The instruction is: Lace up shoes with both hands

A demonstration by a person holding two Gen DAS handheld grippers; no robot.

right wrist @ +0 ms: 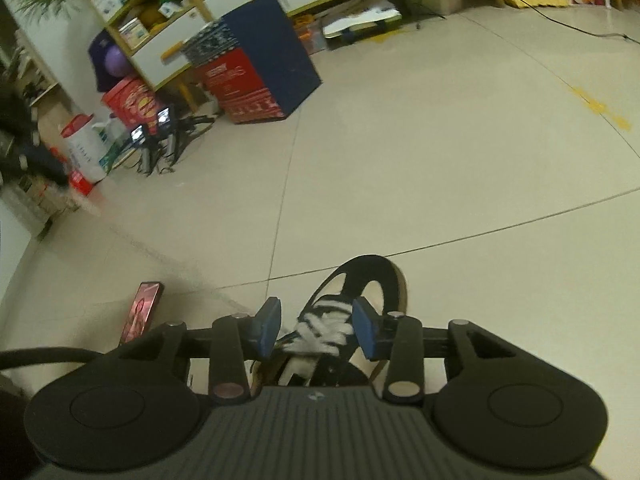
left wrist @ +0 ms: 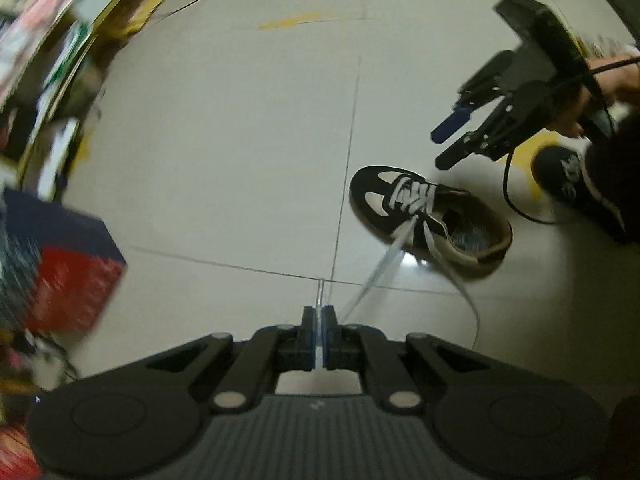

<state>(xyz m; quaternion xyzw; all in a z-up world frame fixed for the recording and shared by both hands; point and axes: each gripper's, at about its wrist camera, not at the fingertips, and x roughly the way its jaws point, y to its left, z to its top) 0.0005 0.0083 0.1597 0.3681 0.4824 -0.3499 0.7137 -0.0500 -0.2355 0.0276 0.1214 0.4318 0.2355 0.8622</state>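
Observation:
A black and cream sneaker (left wrist: 432,216) lies on the pale tiled floor, laced with a white shoelace (left wrist: 414,194). My left gripper (left wrist: 319,320) is shut on one lace end (left wrist: 376,272), which runs taut from the shoe to the jaws. A second lace end (left wrist: 456,280) trails loose on the floor. My right gripper (left wrist: 450,144) hovers open above and behind the shoe, held by a hand (left wrist: 600,92). In the right wrist view the right gripper (right wrist: 316,330) stands open over the laced sneaker (right wrist: 360,292), nothing between its blue pads (right wrist: 266,326).
A blue and red box (right wrist: 264,68) stands by cluttered shelves (right wrist: 168,20) at the back left. A phone (right wrist: 142,312) lies on the floor left of the shoe. A person's foot in a dark shoe (left wrist: 572,184) rests to the right. A black cable (left wrist: 516,200) hangs from the right gripper.

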